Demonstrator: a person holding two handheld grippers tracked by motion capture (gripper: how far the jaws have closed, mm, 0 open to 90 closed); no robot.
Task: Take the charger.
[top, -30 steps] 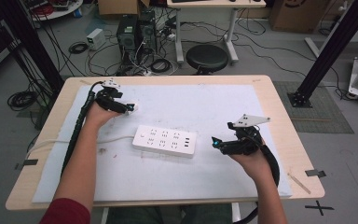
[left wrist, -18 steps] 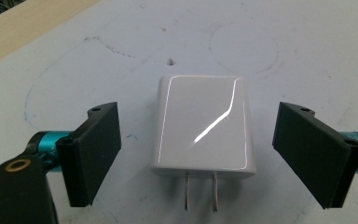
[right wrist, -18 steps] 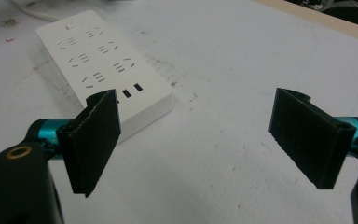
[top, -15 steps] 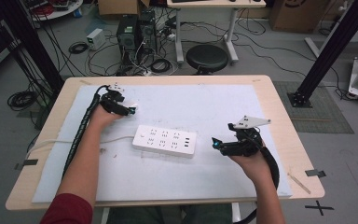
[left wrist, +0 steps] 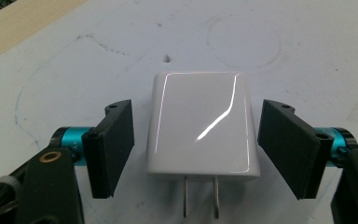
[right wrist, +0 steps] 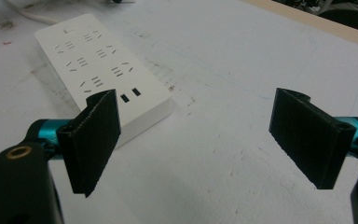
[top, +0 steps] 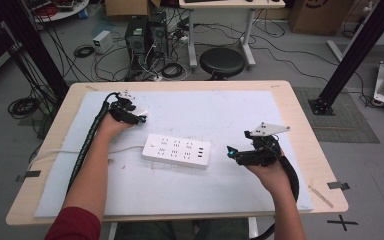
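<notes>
Left gripper [left wrist: 196, 149] advanced, straddling glossy rounded charger [left wrist: 202, 126]

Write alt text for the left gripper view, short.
A glossy white plug adapter lies flat on the white table mat, its two metal prongs pointing toward the camera, between the open black fingers of the left gripper. Neither finger touches it; a narrow gap shows on each side. A strip of bare wooden table crosses the top left corner.
</notes>
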